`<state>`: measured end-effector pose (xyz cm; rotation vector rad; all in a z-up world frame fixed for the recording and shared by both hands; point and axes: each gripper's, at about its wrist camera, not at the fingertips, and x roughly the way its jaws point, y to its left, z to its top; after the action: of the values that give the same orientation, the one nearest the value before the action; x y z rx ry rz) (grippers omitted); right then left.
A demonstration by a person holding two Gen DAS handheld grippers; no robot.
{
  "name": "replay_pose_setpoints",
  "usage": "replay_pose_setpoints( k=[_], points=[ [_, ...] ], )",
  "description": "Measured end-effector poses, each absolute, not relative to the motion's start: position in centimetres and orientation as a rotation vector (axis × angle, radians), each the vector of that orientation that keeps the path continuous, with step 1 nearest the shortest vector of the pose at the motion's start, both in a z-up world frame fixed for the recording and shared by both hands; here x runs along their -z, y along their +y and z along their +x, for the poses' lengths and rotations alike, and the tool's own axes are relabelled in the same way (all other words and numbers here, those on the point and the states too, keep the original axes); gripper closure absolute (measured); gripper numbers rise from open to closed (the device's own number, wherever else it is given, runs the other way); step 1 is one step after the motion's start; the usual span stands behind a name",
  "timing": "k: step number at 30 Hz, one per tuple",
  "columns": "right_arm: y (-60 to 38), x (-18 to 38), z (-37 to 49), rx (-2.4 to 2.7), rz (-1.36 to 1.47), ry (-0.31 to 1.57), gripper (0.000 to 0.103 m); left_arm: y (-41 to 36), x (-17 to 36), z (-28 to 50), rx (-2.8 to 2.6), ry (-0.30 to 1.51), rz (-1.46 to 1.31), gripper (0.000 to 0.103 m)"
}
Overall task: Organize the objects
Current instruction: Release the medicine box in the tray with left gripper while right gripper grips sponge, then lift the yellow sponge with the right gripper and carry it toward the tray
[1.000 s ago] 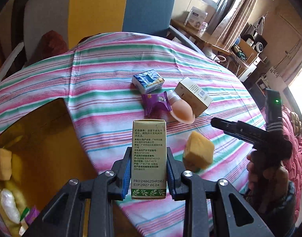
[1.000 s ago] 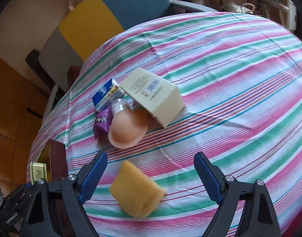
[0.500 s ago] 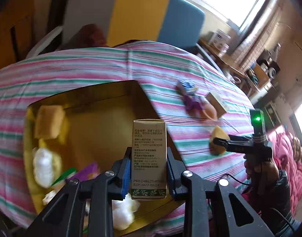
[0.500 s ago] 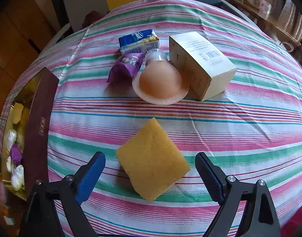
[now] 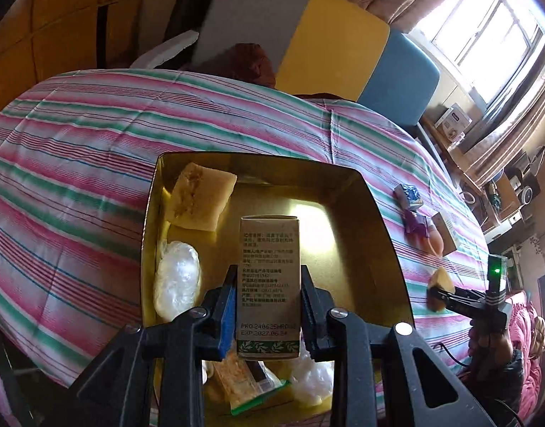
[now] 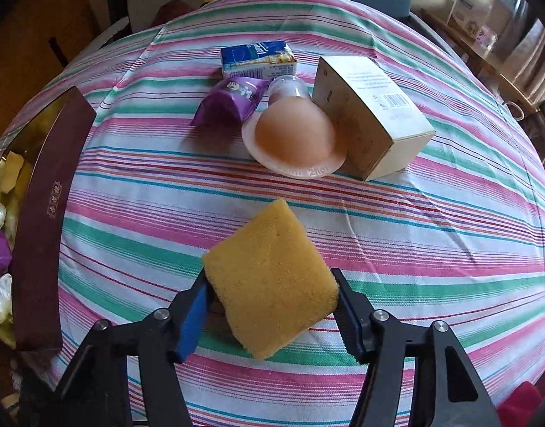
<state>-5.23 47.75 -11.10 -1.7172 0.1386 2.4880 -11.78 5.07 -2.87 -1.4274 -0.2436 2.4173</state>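
Left gripper (image 5: 268, 306) clamps upright tan box (image 5: 268, 284) – centre frame, above gold tray (image 5: 375, 235). Right gripper (image 6: 272, 306) jaws narrow, touching yellow sponge (image 6: 272, 281) on striped counter (image 6: 432, 242) – lower centre.

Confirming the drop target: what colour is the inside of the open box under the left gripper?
Shiny gold inside the box, clearest in the left wrist view.

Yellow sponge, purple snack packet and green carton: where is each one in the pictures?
yellow sponge (image 6: 272, 277): right wrist view, top face.
purple snack packet (image 6: 233, 101): right wrist view, middle of wrapper.
green carton (image 5: 268, 277): left wrist view, printed face.
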Motion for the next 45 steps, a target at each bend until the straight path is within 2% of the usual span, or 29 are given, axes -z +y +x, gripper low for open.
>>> replay_pose_setpoints(
  k=[10,24,28,37,45],
  points=[
    [47.3,11.1,-5.5,-2.49,-1.713,0.107,0.039,8.9,6.7,-17.3,-2.38,-0.114,-1.531,0.073],
    [47.3,11.1,-5.3,-2.491,-1.714,0.085,0.039,9.4,10.8,-23.9,-2.436,-0.02,-1.657,0.073],
    [47.2,11.1,-5.5,-2.49,-1.714,0.088,0.039,8.9,10.8,-24.4,-2.448,-0.057,-1.67,0.067],
    [47.7,11.2,-5.7,-2.484,-1.718,0.119,0.037,8.9,9.5,-22.9,-2.458,-0.037,-1.627,0.06],
    [47.4,10.9,-5.8,-2.5,-1.701,0.108,0.04,6.3,6.3,-18.2,-2.494,-0.105,-1.521,0.06]
  ],
)
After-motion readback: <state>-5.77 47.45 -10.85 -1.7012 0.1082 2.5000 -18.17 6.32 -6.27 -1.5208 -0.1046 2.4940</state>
